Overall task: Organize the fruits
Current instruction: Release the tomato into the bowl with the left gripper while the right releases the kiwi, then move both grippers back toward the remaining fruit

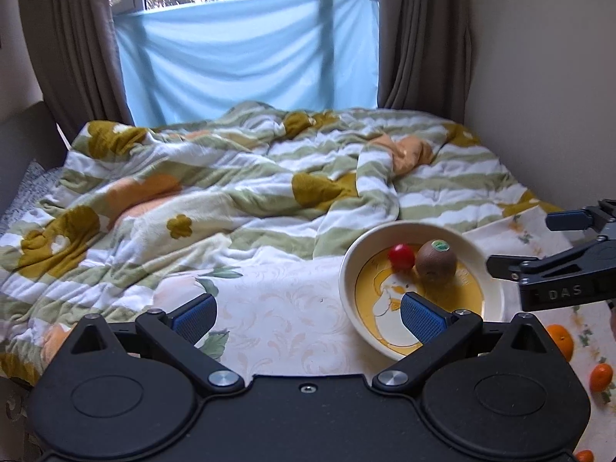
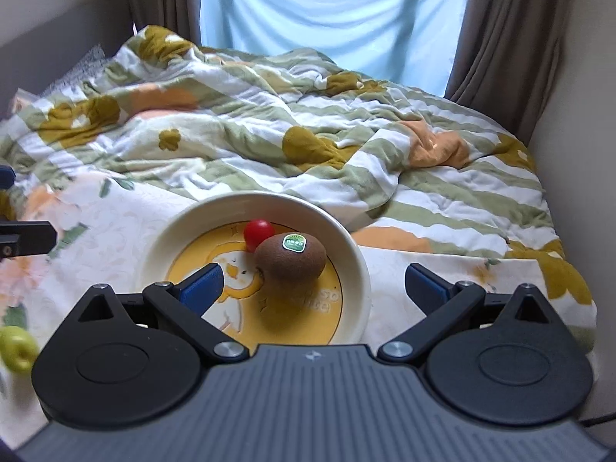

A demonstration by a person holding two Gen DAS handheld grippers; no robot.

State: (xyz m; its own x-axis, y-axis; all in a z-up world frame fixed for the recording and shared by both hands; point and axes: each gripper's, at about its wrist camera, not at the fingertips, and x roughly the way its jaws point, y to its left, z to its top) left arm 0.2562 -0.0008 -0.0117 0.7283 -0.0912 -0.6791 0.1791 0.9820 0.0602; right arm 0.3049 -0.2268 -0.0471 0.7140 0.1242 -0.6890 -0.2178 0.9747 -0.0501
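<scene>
kiwi between spread right fingers

A broad strip of flat, pale bedsheet lies open on the near left, free for a gripper to pass. The crumpled blanket heaps up across the far side. On the near right, the bowl, holding a kiwi and small tomato, blocks the way; oranges crowd the right edge, with the right gripper hanging above.

Kiwi touches cherry tomato inside cream bowl
</scene>
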